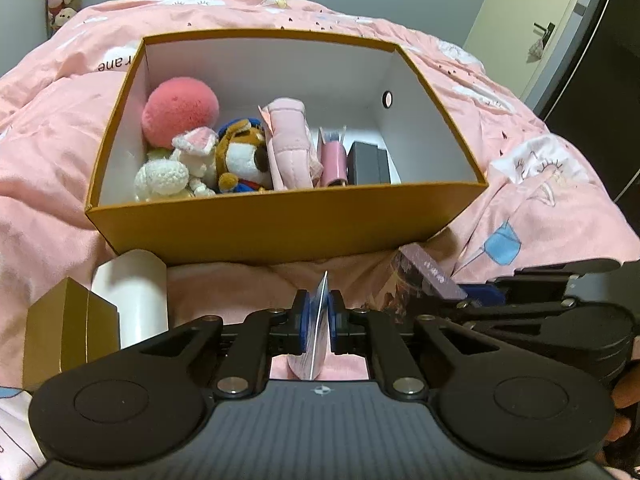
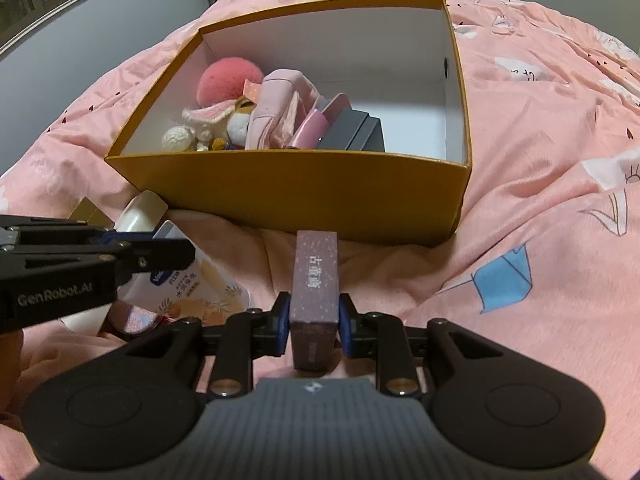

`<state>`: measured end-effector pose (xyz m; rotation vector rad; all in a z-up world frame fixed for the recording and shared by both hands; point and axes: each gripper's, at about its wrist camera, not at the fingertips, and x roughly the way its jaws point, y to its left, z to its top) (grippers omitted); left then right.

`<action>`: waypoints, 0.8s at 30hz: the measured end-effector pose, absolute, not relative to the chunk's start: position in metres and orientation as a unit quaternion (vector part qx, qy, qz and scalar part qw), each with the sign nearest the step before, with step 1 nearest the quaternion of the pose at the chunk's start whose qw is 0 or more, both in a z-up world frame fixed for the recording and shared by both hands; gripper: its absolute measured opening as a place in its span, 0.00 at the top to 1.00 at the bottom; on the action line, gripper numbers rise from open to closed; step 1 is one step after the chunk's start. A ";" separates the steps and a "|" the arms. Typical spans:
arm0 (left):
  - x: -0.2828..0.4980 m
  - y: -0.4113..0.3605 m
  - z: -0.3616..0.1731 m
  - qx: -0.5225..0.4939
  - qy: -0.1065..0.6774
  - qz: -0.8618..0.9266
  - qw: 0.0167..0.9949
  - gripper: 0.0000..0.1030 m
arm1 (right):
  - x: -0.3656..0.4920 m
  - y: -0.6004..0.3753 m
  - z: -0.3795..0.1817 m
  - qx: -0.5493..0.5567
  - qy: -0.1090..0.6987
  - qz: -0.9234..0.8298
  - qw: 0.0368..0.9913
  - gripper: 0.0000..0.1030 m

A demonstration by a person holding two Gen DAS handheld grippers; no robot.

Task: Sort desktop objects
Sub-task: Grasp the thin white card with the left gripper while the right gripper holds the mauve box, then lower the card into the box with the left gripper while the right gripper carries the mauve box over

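Observation:
An open orange box (image 1: pixel 280 224) (image 2: pixel 304 188) sits on the pink bed ahead of both grippers. Inside it are a pink ball (image 1: pixel 180 110), plush toys (image 1: pixel 240 160), a pink pouch (image 1: pixel 290 144), a pink roll (image 1: pixel 334 162) and a dark box (image 1: pixel 368 162). My left gripper (image 1: pixel 318 322) is shut on a thin flat packet (image 1: pixel 318 332), seen edge-on, in front of the box's near wall. It shows in the right wrist view (image 2: pixel 152 258) with the packet (image 2: pixel 192 284). My right gripper (image 2: pixel 314 326) is shut on a purple box (image 2: pixel 314 280), also visible in the left wrist view (image 1: pixel 434 274).
A white cylinder (image 1: pixel 132 296) and a gold box (image 1: pixel 66 320) lie on the pink bedcover (image 1: pixel 520 128) left of the left gripper. A round shiny object (image 2: pixel 132 320) lies under the packet. A door (image 1: pixel 532 20) stands at the far right.

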<state>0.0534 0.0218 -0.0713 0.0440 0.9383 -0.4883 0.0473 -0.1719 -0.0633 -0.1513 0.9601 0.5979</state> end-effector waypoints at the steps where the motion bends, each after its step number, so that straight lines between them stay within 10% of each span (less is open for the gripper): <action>1: 0.053 0.021 -0.073 0.023 0.450 -0.231 0.862 0.89 | 0.047 -0.173 -0.063 -0.070 0.454 0.283 0.842 0.75; 16: 0.044 0.026 -0.070 0.058 0.471 -0.200 0.857 0.75 | 0.060 -0.169 -0.058 -0.061 0.461 0.298 0.834 0.73; 24: 0.045 0.026 -0.063 0.047 0.463 -0.209 0.860 0.94 | 0.056 -0.168 -0.055 -0.078 0.462 0.298 0.832 0.75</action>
